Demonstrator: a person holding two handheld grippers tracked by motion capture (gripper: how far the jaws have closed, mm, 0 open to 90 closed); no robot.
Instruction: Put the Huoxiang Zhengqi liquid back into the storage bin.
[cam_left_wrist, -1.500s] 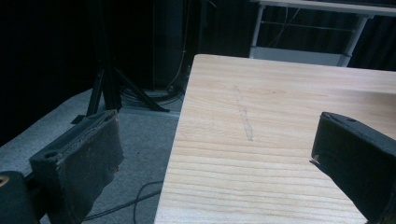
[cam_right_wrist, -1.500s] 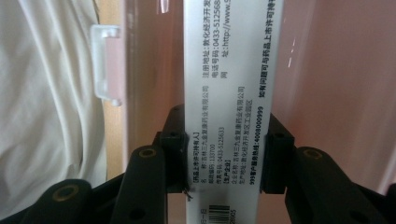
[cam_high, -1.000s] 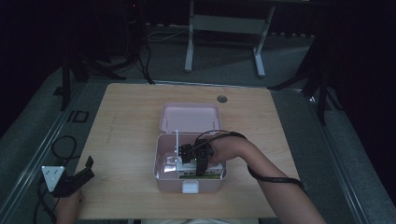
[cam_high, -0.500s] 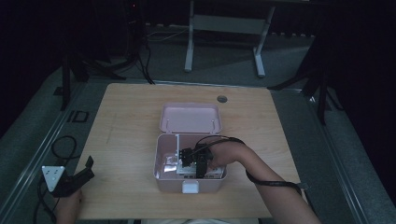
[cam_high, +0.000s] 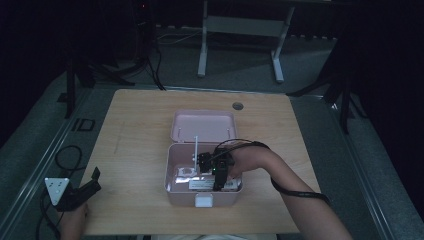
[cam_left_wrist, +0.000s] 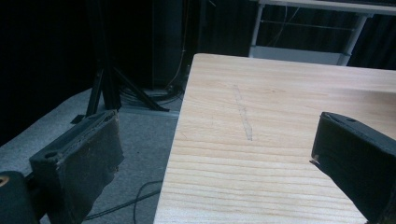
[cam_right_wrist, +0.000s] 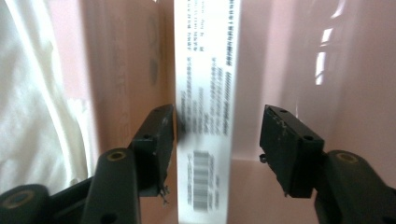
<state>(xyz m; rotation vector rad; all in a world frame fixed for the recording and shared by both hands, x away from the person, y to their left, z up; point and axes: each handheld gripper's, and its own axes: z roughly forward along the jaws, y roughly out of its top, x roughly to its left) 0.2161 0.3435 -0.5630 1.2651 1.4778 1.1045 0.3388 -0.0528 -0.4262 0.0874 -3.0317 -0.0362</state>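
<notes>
An open pink plastic box (cam_high: 172, 170) sits mid-table, its lid (cam_high: 202, 125) lying back behind it. My right gripper (cam_high: 218, 181) reaches down into the box from the right. In the right gripper view, the right gripper (cam_right_wrist: 217, 135) is open and straddles a narrow white printed carton (cam_right_wrist: 205, 70) with a barcode. Its left jaw touches the carton's edge and its right jaw stands apart from it. The carton (cam_high: 200, 184) lies on the box floor. My left gripper (cam_high: 92, 180) hangs open beyond the table's near-left corner, and it (cam_left_wrist: 215, 149) holds nothing.
A thin white stick (cam_high: 196, 147) stands up from the box's back half. A white wrapped item (cam_right_wrist: 28, 93) lies left of the carton. The wooden table (cam_high: 140, 125) has a round grommet (cam_high: 238, 106) at the back. Cables (cam_high: 65, 155) trail on the floor at left.
My right gripper has shifted toward the near side of the box and lower, down onto the white carton. The left gripper has not moved.
</notes>
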